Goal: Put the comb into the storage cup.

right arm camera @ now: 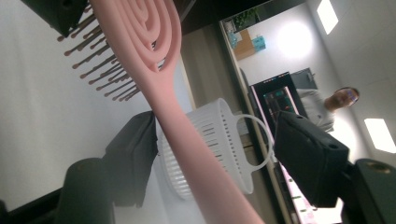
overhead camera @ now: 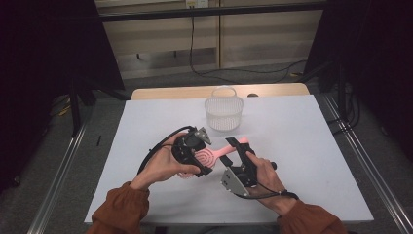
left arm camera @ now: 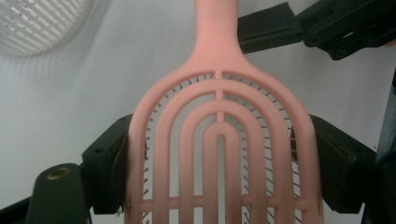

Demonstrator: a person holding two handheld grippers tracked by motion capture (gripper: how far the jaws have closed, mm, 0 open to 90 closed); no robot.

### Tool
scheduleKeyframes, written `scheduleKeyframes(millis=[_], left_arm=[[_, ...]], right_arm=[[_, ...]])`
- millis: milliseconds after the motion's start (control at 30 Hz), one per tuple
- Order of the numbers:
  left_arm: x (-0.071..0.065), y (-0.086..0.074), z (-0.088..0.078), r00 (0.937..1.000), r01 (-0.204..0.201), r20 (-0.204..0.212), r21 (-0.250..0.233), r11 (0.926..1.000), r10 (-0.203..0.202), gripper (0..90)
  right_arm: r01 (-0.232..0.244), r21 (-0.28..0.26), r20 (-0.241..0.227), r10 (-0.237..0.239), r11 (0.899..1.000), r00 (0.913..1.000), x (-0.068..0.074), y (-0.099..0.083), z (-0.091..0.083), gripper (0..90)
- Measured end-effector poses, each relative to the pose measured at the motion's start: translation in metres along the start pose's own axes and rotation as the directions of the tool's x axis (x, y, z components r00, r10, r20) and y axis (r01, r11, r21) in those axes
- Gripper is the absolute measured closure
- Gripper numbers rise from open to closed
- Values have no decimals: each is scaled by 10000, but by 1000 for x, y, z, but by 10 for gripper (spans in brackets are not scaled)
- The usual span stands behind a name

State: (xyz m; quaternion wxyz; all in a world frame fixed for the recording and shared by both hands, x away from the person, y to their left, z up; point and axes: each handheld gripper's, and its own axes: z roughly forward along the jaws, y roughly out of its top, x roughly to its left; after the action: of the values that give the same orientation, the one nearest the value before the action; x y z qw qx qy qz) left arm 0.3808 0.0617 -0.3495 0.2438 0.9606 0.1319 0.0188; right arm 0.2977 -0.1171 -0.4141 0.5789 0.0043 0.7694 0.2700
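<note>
Two hands low in the high view, orange sleeves at the bottom edge. Left gripper [overhead camera: 197, 157] clamps the brush [overhead camera: 207, 157] by its head: in the left gripper view both black jaws press the pink rim of the brush [left arm camera: 219, 140] from either side, bristles showing through the arched slots. Head is lifted off the table [overhead camera: 302, 146], held above the near-centre of the white top.

Right gripper [overhead camera: 239, 148] sits just right of the left one, jaws set wide, one on each side of the brush handle. In the right gripper view the handle of the brush [right arm camera: 187, 140] runs diagonally between the jaws; left jaw looks close to or touching the handle, right jaw well apart from it, so not gripping. Bristles point toward the table side in that view. One jaw of the left gripper shows at the top left corner there.

Handle points away from the person, toward the basket [overhead camera: 223, 111]. Basket is white, slatted, with a loop handle, standing upright at the far edge of the table, well apart from the brush. Basket [left arm camera: 37, 23] at the top left of the left gripper view; basket [right arm camera: 219, 144] behind the handle in the right gripper view.

Beyond the table: floor cables, pale wall panels.
</note>
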Motion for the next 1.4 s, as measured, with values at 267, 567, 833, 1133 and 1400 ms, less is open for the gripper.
scheduleKeyframes(millis=[267,567,833,1133,1400], left_arm=[[-1,3,1,10000,-57,2,29,10000,57,197],[-3,9,5,9999,-141,-6,100,9999,141,197],[-3,12,8,9999,-143,35,153,9998,143,197],[-3,12,8,9999,-149,30,197,9997,148,196],[-1,12,8,9998,-110,154,127,9999,108,196]], right_arm=[[849,279,-70,-847,9960,9964,6,3,0,460],[1484,373,-110,-1481,9882,9889,12,5,2,584],[1787,515,-270,-1775,9826,9838,18,6,3,682],[1942,512,-302,-1928,9796,9808,20,7,4,745],[2178,532,-327,-2163,9745,9758,21,6,4,781]])
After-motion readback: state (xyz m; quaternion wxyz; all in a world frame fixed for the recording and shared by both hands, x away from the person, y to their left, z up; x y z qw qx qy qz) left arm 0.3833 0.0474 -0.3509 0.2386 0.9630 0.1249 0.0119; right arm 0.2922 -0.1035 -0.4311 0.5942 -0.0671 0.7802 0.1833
